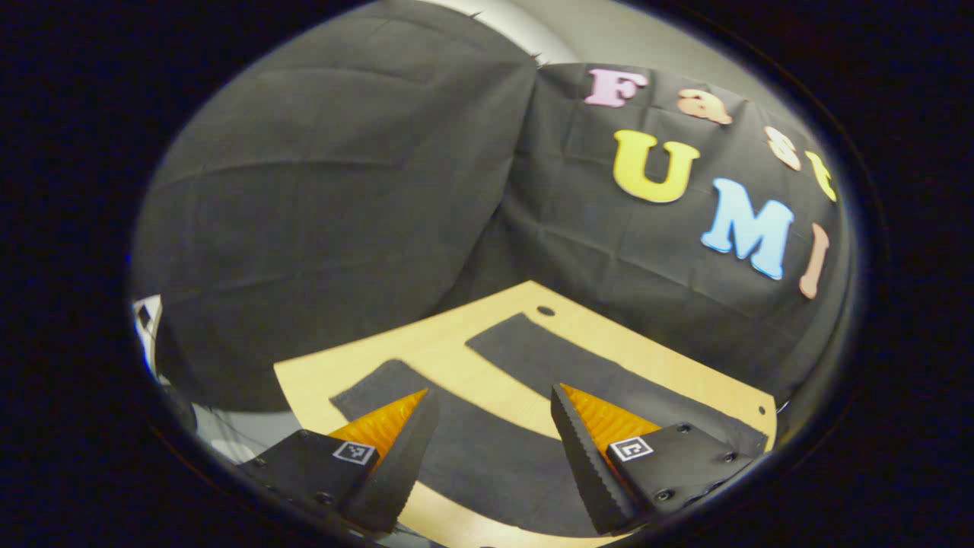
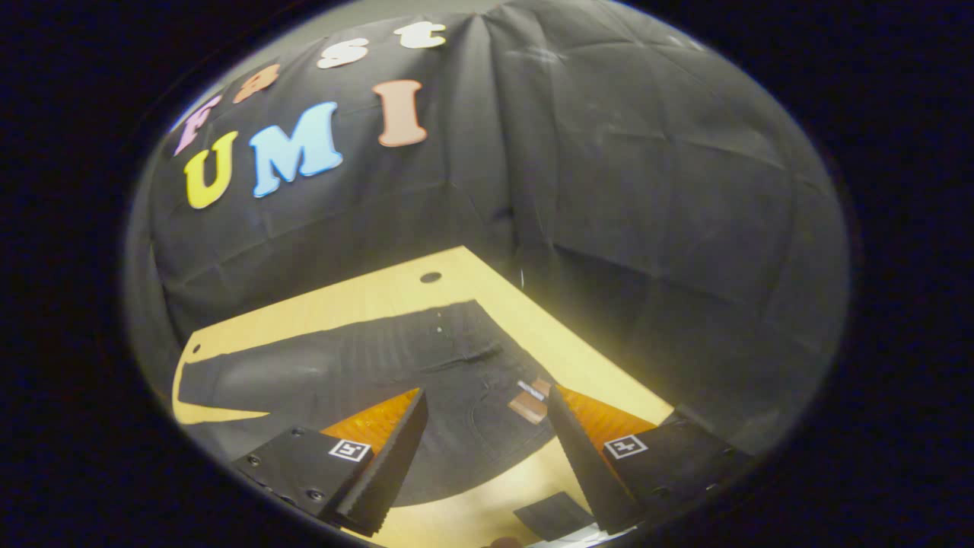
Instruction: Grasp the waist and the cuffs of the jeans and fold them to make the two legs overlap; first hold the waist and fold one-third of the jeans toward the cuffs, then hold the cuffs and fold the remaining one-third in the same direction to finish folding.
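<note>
- Jeans (image 1: 487, 449), black, lie flat and unfolded on the light wooden desk (image 1: 441, 358); in the left gripper view the 2 legs run apart toward the far edge, with a strip of bare desk between them.
- Left gripper (image 1: 491, 449) hovers above the near leg, tilted down toward it, its 2 orange-backed fingers (image 1: 399, 445) spread wide and holding nothing.
- In the right gripper view the jeans (image 2: 358, 365) show their waist end, with a back pocket and a small brown waistband patch (image 2: 526, 407); its writing is too small to read.
- Right gripper (image 2: 487, 457) hangs over the waist, fingers (image 2: 388, 457) wide apart, gripping nothing.
- Each finger mount carries a small square black-and-white marker (image 2: 625, 446).
</note>
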`<action>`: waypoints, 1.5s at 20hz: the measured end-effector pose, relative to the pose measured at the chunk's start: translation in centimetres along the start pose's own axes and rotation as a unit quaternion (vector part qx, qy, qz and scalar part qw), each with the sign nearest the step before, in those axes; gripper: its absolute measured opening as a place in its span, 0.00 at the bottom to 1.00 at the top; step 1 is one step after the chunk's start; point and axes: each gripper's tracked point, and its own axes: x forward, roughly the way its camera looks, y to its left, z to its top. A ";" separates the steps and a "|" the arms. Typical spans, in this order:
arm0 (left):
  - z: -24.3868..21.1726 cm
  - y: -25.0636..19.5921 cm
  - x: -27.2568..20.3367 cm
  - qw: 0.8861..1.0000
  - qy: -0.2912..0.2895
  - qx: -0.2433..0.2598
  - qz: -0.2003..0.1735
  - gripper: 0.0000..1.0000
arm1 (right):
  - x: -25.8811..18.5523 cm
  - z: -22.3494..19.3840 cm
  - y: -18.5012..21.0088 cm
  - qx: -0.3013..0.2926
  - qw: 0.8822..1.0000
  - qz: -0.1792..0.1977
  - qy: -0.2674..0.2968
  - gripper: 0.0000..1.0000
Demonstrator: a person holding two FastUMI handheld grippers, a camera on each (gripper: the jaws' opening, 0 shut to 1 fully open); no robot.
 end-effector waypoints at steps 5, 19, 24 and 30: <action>-4.7 8.2 3.1 0.977 0.128 -0.157 0.069 0.98 | 3.2 -5.9 -1.9 0.092 0.989 -0.036 0.112 0.95; -6.5 14.4 11.6 0.940 0.184 -0.254 0.138 0.92 | 6.8 -8.8 -1.4 0.235 0.954 -0.088 0.162 0.96; -6.6 13.0 13.4 0.953 0.176 -0.209 0.134 0.84 | 7.6 -10.0 -0.7 0.104 0.969 -0.149 0.165 0.97; -6.9 12.0 15.2 0.955 0.155 -0.227 0.109 0.25 | 7.8 -9.6 0.7 0.070 0.979 -0.143 0.123 0.74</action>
